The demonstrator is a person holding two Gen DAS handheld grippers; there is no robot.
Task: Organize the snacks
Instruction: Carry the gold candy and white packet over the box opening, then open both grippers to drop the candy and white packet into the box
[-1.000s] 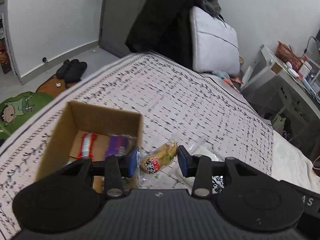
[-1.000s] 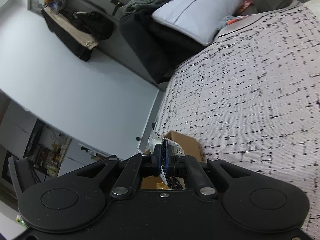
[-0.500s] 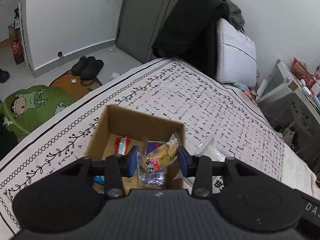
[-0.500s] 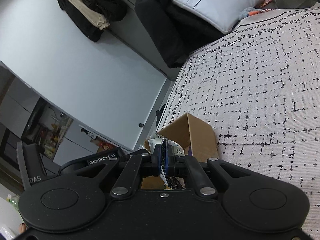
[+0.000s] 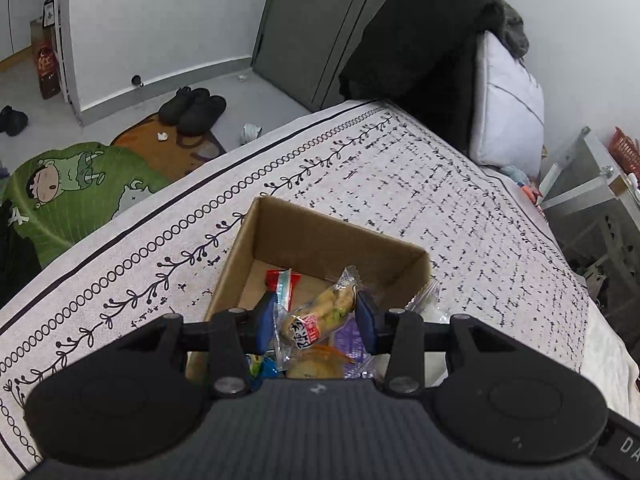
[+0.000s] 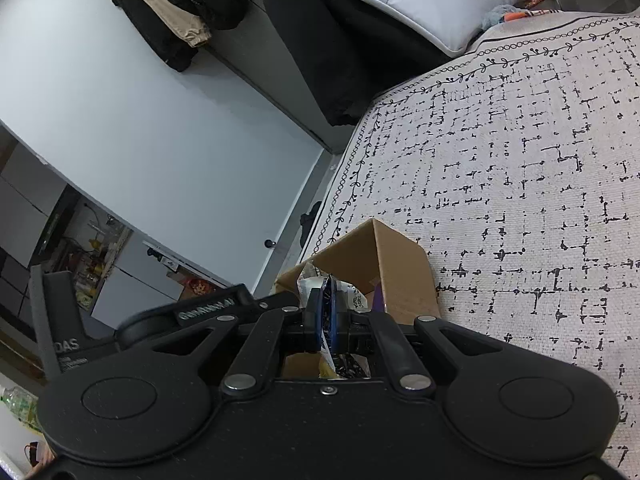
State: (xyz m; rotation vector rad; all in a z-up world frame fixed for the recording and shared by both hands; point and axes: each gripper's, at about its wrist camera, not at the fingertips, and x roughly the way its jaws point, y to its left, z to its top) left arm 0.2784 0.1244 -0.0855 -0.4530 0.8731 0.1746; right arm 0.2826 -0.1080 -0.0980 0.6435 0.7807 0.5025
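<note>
- the left tongs (image 5: 316,322) are spread fairly wide, with a clear-wrapped yellow snack packet (image 5: 314,320) between the blue pads (image 5: 265,320); whether the pads touch it cannot be told.
- that packet hangs over the open cardboard box (image 5: 320,240), tilted, its crimped end pointing up and away.
- in the box under it lie a purple packet (image 5: 349,336), a red and white packet (image 5: 283,282), a round yellow snack (image 5: 314,368) and a blue-wrapped one (image 5: 262,366).
- the right tongs (image 6: 329,318) are pressed almost together, clamped on a thin dark and white wrapper (image 6: 352,298) that sticks up and hangs down between the pads, just over the near edge of the same box (image 6: 396,268).
- the other gripper's body shows at the left of the right wrist view, close beside the box.
- a clear packet (image 5: 426,300) lies on the bed (image 5: 440,208) just outside the box's right wall.
- the box stands on the bed's patterned cover, near its bordered edge.
- beyond, a grey pillow (image 5: 504,112) leans at the head of the bed beside dark clothing (image 5: 420,40).
- on the floor to the left are a green cartoon rug (image 5: 76,184) and black shoes (image 5: 194,108).
</note>
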